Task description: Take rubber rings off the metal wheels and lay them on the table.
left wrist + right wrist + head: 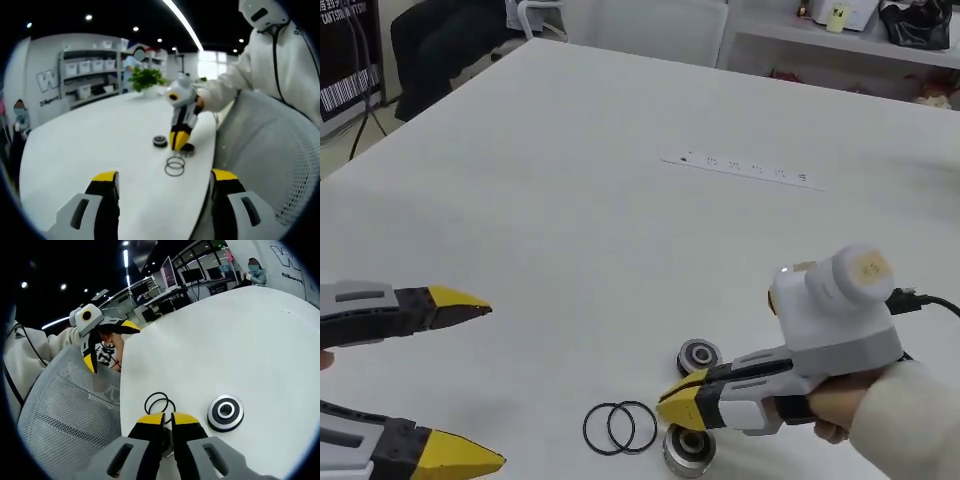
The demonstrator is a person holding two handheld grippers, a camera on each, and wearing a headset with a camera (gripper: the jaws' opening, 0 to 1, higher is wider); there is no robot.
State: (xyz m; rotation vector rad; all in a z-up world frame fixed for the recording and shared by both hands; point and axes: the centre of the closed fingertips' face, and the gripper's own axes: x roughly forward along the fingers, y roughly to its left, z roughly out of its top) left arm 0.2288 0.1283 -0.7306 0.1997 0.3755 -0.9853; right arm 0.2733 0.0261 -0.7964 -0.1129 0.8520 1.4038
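Two black rubber rings [620, 427] lie overlapping on the white table [570, 200], near its front edge. One metal wheel [699, 356] sits just behind my right gripper [672, 400]. A second wheel [688, 449] lies right under that gripper's yellow tips. The right gripper's jaws are shut, with nothing visible between them. In the right gripper view the rings [159, 402] lie just past the tips [167, 416], and a wheel [226, 412] sits to the right. My left gripper [470, 380] hovers wide open to the left of the rings. Its own view shows the rings [174, 166] ahead.
A white power strip [745, 170] lies far back on the table. A grey mesh chair [265, 150] stands at the table's near edge, close to the rings. A potted plant [147, 80] sits at the far end. Shelves line the room's walls.
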